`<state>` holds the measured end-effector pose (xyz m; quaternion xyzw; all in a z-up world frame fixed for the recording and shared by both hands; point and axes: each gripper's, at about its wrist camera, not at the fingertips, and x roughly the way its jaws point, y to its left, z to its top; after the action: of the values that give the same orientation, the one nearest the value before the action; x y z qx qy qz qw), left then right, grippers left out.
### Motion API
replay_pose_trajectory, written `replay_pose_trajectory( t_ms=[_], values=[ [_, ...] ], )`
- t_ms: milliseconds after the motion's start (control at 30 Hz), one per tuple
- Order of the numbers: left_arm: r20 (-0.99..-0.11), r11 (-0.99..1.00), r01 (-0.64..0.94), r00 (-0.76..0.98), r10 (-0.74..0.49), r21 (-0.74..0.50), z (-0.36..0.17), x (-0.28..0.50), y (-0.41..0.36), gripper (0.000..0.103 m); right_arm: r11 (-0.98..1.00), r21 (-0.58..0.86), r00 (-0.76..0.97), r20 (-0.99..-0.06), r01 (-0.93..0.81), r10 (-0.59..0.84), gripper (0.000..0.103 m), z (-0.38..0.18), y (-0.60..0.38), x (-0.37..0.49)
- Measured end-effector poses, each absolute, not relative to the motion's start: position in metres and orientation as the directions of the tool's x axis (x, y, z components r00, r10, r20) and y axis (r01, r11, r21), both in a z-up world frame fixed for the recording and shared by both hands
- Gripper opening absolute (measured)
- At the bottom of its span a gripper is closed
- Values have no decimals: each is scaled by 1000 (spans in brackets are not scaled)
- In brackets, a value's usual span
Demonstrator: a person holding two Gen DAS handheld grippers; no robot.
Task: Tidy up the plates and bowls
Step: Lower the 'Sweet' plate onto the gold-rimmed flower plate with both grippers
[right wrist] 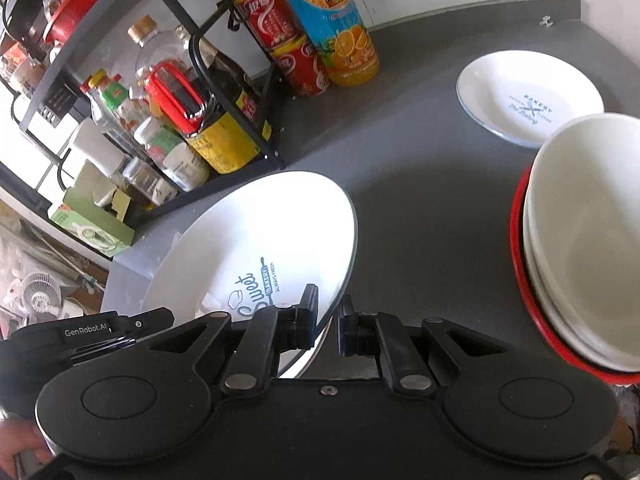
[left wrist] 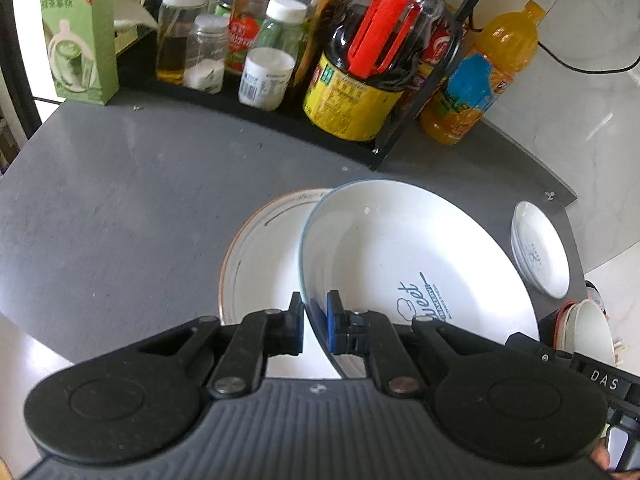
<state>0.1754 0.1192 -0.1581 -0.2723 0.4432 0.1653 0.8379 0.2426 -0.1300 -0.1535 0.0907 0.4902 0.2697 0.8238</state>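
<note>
Both grippers pinch the big "Sweet Bakery" plate (left wrist: 400, 264) by opposite rims, tilted over a second plate.

Left gripper (left wrist: 314, 322) sits at the bottom centre of its view, jaws narrowed onto the plate's near edge; I hold it there so the wide dish stays balanced; right gripper (right wrist: 324, 322), bottom centre of its own view, clamps the other rim for the same reason; I judge the plate is headed onto the brown-rimmed plate (left wrist: 264, 248) partly beneath it on the grey counter (left wrist: 120, 200); black spice rack (right wrist: 224, 80) crowds the upper left of the right view, close to the plate's far edge; stacked white bowls (right wrist: 584, 240) in a red dish fill the right side, near my right hand; small bakery saucer (right wrist: 528, 96) lies upper right, well apart; orange juice bottle (right wrist: 332, 32) stands just beside the rack.
</note>
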Motion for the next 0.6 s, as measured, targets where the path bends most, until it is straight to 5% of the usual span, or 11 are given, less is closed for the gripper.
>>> replay_pose_trajectory(
  t_ms=[600],
  values=[
    [-869, 777, -555, 494, 20, -297, -189, 166, 131, 10, 848, 385, 349, -788, -363, 507, 9, -171, -110, 240]
  ],
)
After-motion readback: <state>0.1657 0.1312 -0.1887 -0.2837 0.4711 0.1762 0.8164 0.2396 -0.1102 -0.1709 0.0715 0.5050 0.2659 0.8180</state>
